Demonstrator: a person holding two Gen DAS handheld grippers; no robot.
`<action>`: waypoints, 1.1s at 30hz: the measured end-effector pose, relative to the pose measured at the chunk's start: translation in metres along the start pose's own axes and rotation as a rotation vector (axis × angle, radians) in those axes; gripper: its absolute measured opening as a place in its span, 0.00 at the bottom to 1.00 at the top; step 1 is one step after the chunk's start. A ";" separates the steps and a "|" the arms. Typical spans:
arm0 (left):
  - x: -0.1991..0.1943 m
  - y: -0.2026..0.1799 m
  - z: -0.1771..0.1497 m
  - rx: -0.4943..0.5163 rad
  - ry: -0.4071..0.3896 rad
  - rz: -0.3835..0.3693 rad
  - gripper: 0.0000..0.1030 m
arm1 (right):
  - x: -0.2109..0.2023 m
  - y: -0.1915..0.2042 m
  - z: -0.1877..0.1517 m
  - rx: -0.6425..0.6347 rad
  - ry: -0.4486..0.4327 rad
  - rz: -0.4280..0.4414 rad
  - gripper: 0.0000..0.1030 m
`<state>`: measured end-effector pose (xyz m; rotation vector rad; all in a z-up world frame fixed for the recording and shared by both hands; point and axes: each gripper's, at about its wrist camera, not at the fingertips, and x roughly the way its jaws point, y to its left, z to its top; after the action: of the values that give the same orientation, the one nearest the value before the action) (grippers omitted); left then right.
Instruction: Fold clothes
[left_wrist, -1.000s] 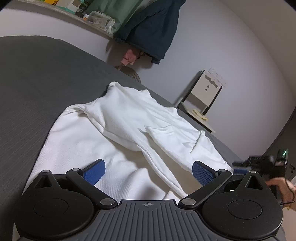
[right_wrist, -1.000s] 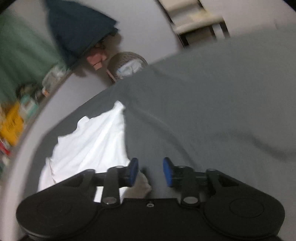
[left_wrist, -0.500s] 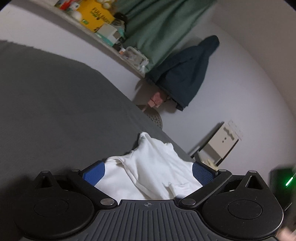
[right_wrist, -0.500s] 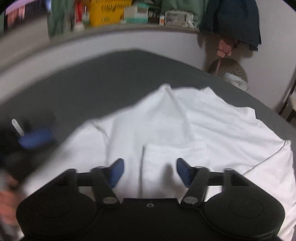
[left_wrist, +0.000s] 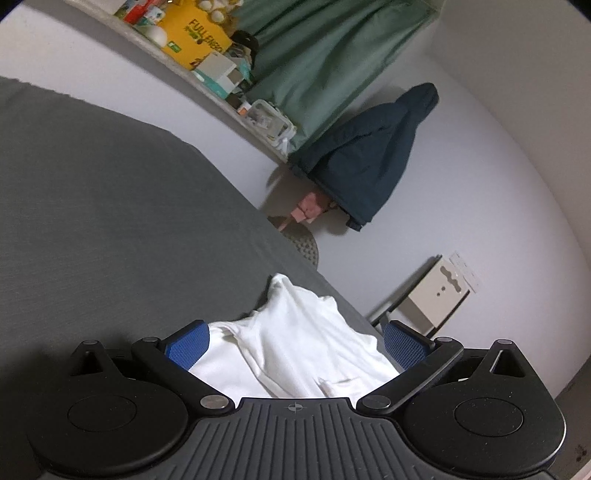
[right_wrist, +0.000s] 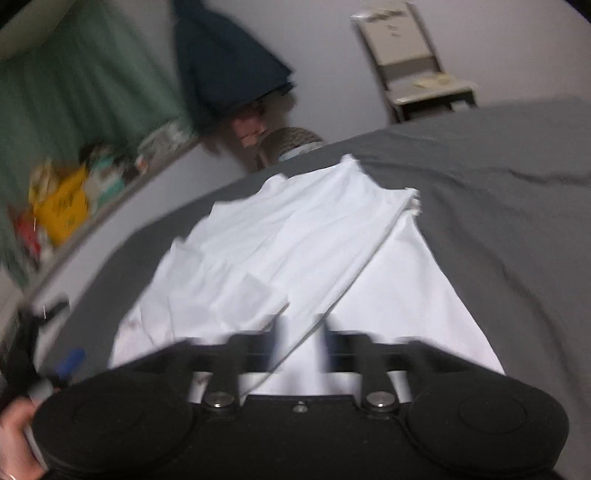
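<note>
A white garment (left_wrist: 295, 347) lies partly folded on the grey bed (left_wrist: 110, 229). My left gripper (left_wrist: 295, 345) is open wide and empty, raised over the near part of the garment. In the right wrist view the garment (right_wrist: 303, 258) spreads across the bed (right_wrist: 498, 221) with a sleeve folded over its body. My right gripper (right_wrist: 301, 345) is blurred by motion, its fingers a narrow gap apart over the garment's near edge, holding nothing that I can see. The left gripper also shows at the left edge of the right wrist view (right_wrist: 55, 365).
A shelf (left_wrist: 207, 74) with boxes, a green curtain (left_wrist: 317, 66) and a hanging dark blue jacket (left_wrist: 369, 162) line the wall beyond the bed. A woven basket (right_wrist: 291, 142) and a chair (right_wrist: 417, 70) stand on the floor by the bed's far corner.
The left gripper has tilted up, so less garment shows. The right gripper has swung round over the garment and its fingers have narrowed from half a second ago.
</note>
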<state>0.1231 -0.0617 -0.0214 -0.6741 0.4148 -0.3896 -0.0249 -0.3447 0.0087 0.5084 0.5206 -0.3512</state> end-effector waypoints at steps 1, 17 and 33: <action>-0.001 -0.003 -0.001 0.011 0.002 -0.002 1.00 | 0.003 0.013 0.003 -0.064 0.000 0.014 0.60; 0.002 0.013 0.005 -0.056 0.040 0.050 1.00 | 0.135 0.177 0.045 -0.634 0.302 -0.071 1.00; 0.012 0.018 0.005 -0.092 0.048 0.054 1.00 | 0.216 0.180 0.018 -0.687 0.812 -0.083 1.00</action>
<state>0.1397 -0.0520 -0.0327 -0.7425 0.4977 -0.3379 0.2375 -0.2476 -0.0303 -0.0694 1.3886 -0.0100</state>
